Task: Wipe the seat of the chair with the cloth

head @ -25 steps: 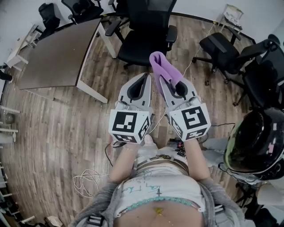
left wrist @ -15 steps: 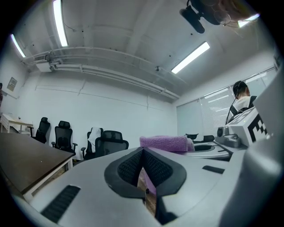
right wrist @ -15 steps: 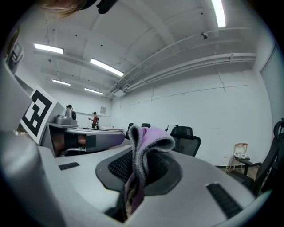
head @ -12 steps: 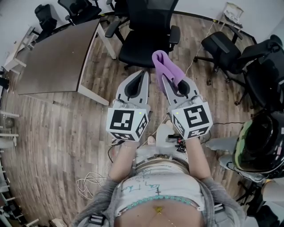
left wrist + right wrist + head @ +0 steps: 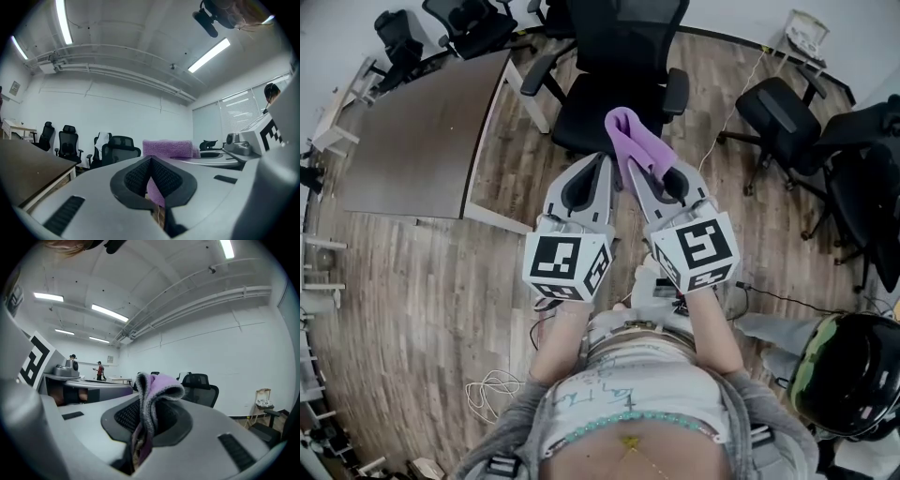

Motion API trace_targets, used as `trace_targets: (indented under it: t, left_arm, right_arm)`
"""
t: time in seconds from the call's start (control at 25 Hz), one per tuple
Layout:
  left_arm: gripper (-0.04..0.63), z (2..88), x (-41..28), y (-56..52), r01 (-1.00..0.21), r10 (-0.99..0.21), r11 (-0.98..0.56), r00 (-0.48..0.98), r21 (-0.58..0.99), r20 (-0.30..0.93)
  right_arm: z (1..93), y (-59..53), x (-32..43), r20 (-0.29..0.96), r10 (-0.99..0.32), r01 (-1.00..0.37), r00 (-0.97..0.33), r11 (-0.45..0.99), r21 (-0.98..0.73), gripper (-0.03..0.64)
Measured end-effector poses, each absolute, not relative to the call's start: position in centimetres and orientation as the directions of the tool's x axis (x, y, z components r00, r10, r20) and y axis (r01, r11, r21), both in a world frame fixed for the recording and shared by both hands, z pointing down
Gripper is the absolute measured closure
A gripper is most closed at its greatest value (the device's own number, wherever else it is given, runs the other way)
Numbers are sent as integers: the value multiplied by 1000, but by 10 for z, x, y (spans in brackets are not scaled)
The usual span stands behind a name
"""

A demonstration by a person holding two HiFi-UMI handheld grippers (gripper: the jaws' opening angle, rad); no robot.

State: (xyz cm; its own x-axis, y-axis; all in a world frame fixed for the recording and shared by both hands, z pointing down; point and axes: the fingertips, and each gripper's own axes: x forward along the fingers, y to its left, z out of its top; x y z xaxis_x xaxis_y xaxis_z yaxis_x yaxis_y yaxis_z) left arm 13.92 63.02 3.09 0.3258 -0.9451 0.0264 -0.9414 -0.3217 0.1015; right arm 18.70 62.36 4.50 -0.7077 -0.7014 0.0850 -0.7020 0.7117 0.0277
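Cloth (image 5: 630,142) is in the right gripper (image 5: 637,176). The jaws are clamped on one end and the rest sticks out past the tips as a folded purple strip. Its long axis follows the gripper's line, forward and slightly left.

The seat (image 5: 598,114) of the black chair (image 5: 619,42) is straight ahead of both grippers and lower. In the head view the cloth's free end overlaps the seat's front edge, but that view is steep, so I can't say whether it's touching or hanging above. Probably above.

The right gripper is the working one and has the direct line to the seat. The left gripper (image 5: 602,165) sits just beside it, parallel, jaws together with nothing between them. In the left gripper view the cloth (image 5: 168,148) only shows beyond the tips.

Pose: forearms are tucked near the torso and both grippers point forward. The right gripper view looks out at the far wall and ceiling over the cloth (image 5: 154,389), so the jaws read as roughly level and not aimed at the seat.

My read is that wiping hasn't started. The next move needs a reach forward and a tip down to lay the strip flat on the seat.
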Motion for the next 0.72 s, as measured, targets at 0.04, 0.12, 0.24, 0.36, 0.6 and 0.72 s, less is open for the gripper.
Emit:
trace_targets:
  t: [0.04,0.12,0.24,0.36,0.6,0.72]
  left_arm:
    - [584,27,140,619,-943,-946,-319,323,97,26]
    - [584,19,140,598,-948,-951,-307,310,88,21]
    - [584,12,139,572,-958,-960,-276,278,83,19]
    - [584,10,141,547,-965,-968,-249,251,88,15]
    - [584,4,132,523,-978,-982,-190,189,90,-16]
    - [584,7,120,519,-984,-989,-146,146,101,-8]
  right_arm:
    - [41,612,185,80,-693,-693,-717,720,31,569]
    - [31,591,181,68,-676,-675,-734,737,40,569]
    - [23,564,180,63,-654,-653,-754,756,47,569]
    - [21,541,182,62,-641,-639,-765,768,54,569]
    - [21,512,175,53,-600,-597,-798,800,65,569]
    - [23,504,166,61,-573,-570,-817,819,67,569]
